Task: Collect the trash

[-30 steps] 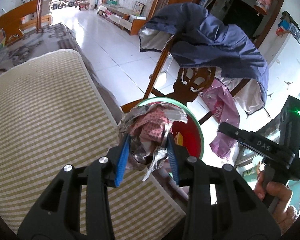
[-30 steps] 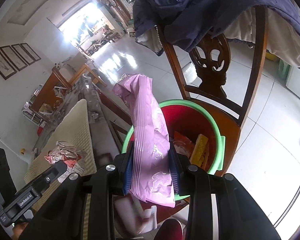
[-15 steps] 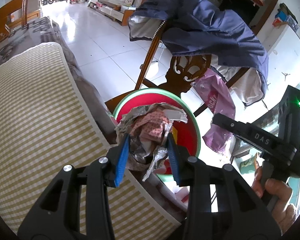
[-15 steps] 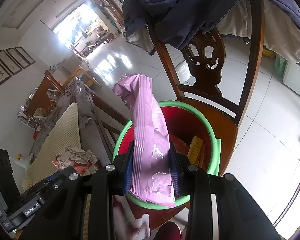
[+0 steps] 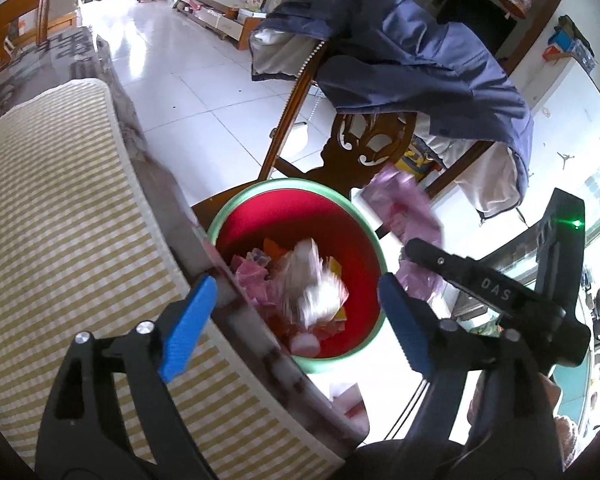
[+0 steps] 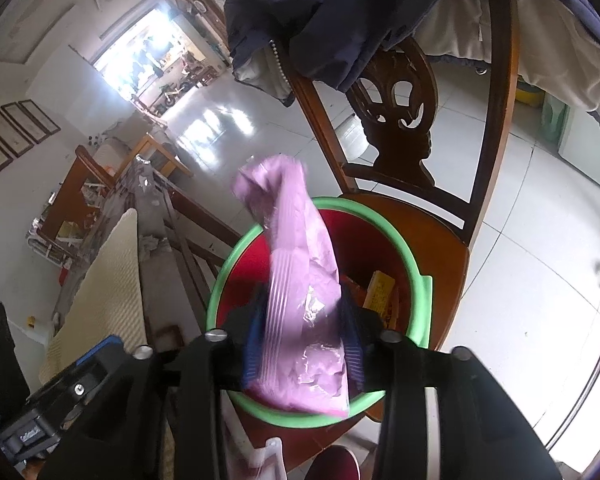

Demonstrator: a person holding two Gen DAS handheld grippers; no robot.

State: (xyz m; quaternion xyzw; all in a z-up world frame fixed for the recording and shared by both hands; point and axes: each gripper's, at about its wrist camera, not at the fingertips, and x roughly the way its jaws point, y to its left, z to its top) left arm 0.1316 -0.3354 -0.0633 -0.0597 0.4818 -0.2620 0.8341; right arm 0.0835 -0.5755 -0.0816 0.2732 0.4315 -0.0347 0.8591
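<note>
As your left tool has just sprung wide, its crumpled wrapper drops into the red bin. Your right tool is loosening around the pink bag, seemingly slipping; clear the rim next.

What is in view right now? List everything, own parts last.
bin: one, red with a green rim, on the chair seat
crumpled wrapper: one, silver and pink, blurred, inside the bin
pink bag: one, between the right jaws, over the bin
chair: one, brown wood
jacket: one, navy, draped on the chair back
striped cushion: one, yellow and white, left
left hand-held gripper: just opened, empty
right hand-held gripper: just opening
</note>
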